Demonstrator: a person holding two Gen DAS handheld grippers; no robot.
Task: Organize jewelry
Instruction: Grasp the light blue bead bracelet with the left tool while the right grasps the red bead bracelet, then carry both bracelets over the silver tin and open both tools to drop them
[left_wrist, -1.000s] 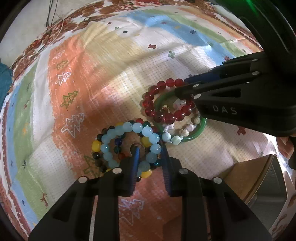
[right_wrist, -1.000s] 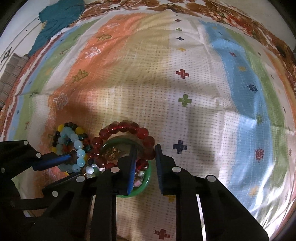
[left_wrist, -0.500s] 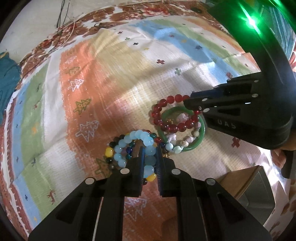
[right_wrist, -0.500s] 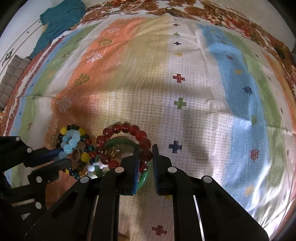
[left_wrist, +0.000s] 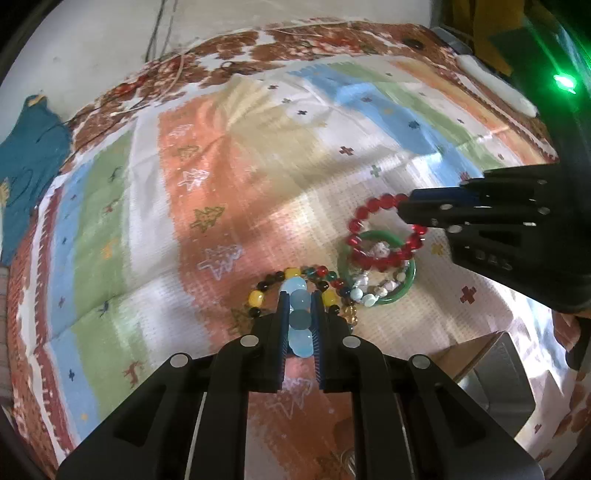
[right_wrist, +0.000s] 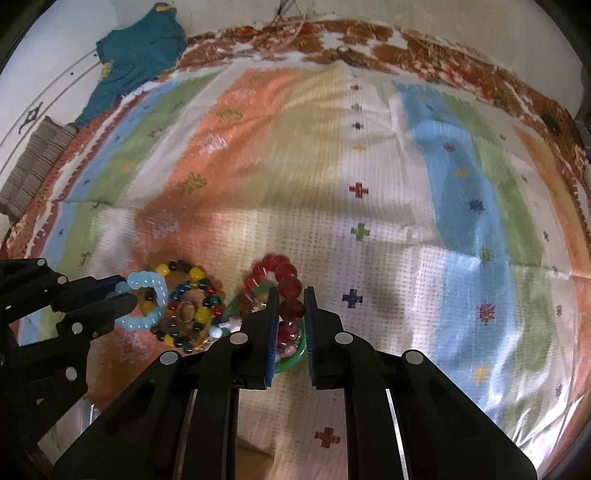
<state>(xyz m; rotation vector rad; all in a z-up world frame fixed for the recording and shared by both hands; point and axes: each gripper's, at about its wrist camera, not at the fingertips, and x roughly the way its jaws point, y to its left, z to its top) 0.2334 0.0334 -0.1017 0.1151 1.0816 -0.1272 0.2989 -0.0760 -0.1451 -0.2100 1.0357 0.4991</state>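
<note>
Left wrist: both bracelets now clamped and lifting.
My left tool (left_wrist: 300, 325) has closed on the pale blue bracelet (left_wrist: 298, 308); right tool (right_wrist: 290, 317) grips the red bracelet (right_wrist: 291, 295), both rising off the pile.

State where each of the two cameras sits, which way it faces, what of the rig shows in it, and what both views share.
Left wrist: sits on the left gripper, facing steeply down its black fingers, shut on the pale blue bead bracelet; the right gripper enters at right.
Right wrist: sits on the right gripper, facing down, shut on the dark red bead bracelet; the left gripper enters at left.
Shared: the striped patterned cloth, green bangle, multicoloured bead bracelet, both held bracelets.
</note>
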